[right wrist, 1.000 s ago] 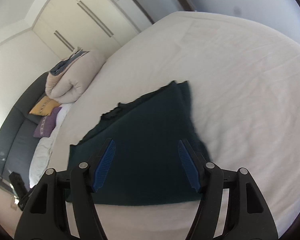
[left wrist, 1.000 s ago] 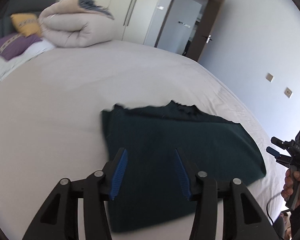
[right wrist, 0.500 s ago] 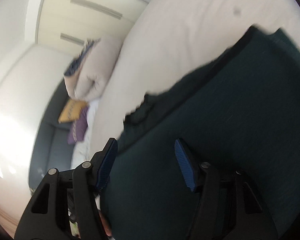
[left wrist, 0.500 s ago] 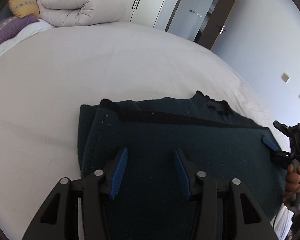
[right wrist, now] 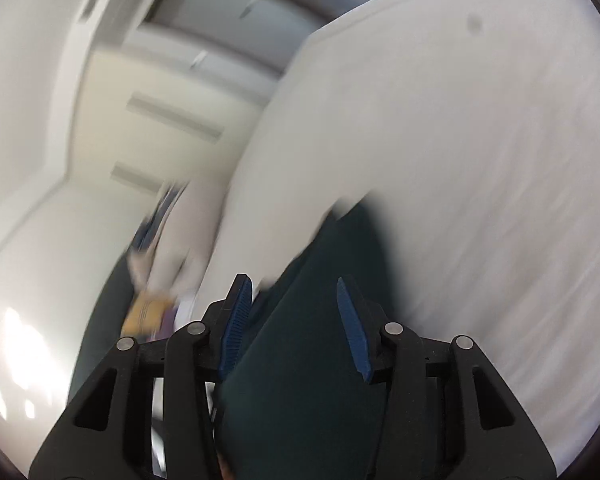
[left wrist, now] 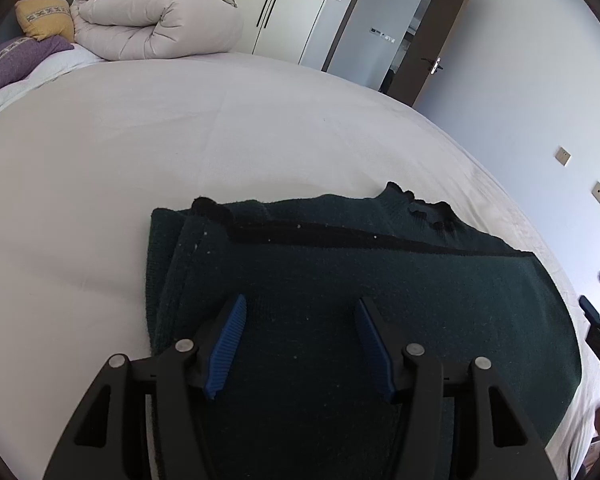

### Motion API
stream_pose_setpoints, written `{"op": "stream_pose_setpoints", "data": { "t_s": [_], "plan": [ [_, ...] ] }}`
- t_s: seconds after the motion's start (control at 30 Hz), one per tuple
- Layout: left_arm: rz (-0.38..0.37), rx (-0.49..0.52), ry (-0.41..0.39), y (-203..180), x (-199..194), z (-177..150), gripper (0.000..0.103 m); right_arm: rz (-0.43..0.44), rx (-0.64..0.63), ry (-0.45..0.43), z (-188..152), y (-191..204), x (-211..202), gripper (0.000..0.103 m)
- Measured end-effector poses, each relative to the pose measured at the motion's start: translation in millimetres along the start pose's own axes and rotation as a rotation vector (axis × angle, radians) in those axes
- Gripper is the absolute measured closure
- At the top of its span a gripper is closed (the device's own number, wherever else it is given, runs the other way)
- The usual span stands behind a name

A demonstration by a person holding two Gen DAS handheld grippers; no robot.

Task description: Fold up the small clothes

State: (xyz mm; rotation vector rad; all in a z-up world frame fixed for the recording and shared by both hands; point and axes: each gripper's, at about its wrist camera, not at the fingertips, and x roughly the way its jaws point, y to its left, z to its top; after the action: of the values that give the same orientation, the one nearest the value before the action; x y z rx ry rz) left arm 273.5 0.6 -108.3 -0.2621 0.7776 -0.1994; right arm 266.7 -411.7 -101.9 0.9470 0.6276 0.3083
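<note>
Soft, limp dark green sweater (left wrist: 360, 320) on bed (left wrist: 180, 140) — we'd pinch its near hem; left hand-held gripper (left wrist: 300, 344) and right hand-held gripper (right wrist: 296, 324) both gape, empty

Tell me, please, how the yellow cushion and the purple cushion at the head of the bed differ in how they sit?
The yellow cushion stands propped up against the rolled duvet; the purple cushion lies lower and flatter in front of it. The yellow one sits farther back, the purple one nearer the dark green sweater. Both carry a patterned band.
</note>
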Motion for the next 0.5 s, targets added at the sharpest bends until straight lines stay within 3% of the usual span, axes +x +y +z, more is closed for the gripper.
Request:
{"op": "stream_pose_setpoints", "data": {
  "t_s": [0.13,0.23,0.33,0.5],
  "plan": [
    [0.014,0.01,0.001,-2,1,0,0.044,0.092,-0.126,0.333,-85,53,79,0.059],
    [0.016,0.013,0.001,-2,1,0,0.044,0.048,-0.103,0.469,-129,48,122,0.059],
    [0.016,0.014,0.0,-2,0,-1,0.044,0.07,-0.06,0.436,-132,32,120,0.063],
    [0.02,0.017,-0.002,-2,0,-1,0.044,0.015,0.014,0.287,-94,-2,72,0.063]
  ]
}}
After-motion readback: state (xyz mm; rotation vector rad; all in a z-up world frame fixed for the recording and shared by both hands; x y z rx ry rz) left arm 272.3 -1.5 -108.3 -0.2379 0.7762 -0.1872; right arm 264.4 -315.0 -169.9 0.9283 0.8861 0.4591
